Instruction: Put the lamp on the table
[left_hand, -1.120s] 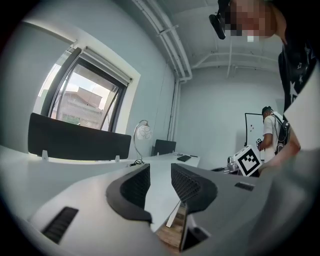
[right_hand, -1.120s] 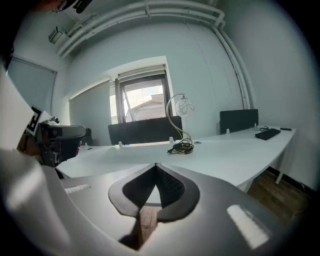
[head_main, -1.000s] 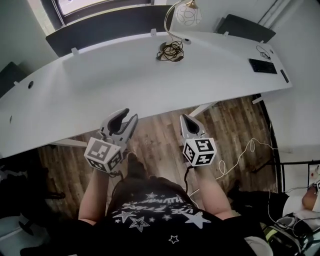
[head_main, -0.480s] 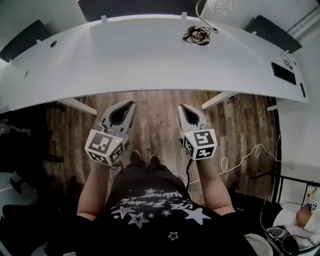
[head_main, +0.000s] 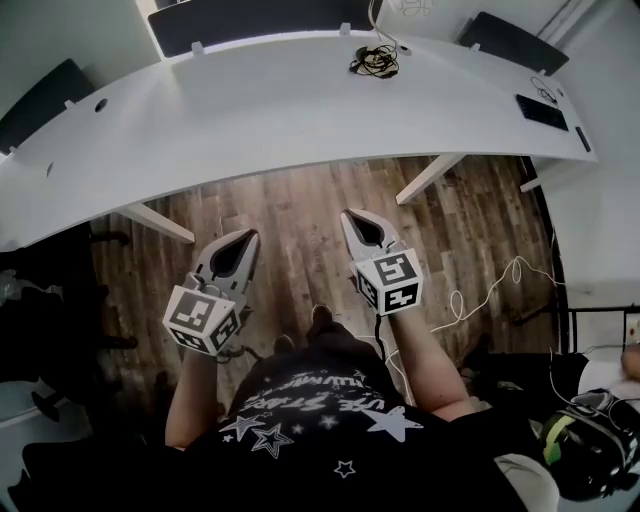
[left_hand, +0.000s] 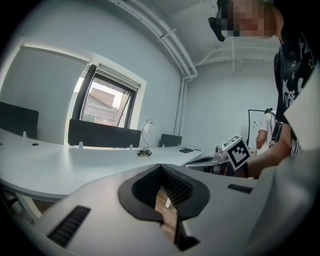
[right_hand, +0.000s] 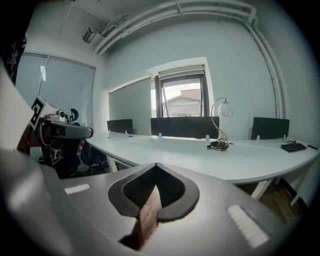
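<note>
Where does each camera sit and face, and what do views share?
Head view: on the head, facing down at floor, left gripper, right gripper, forearms, shirt.
Left gripper view: on that gripper, facing the table; own shut jaws, torso.
Right gripper view: likewise; own shut jaws, left gripper beside.
Shared: both gripper views show the lamp.

My left claw and right claw are pale grey, tapering shells with black ribbed linings inside. Each carries a white block printed with black square markers: the left cube and the right cube. A thin dark cable trails below the right one. I wear a black short-sleeved shirt with white stars and lettering.
</note>
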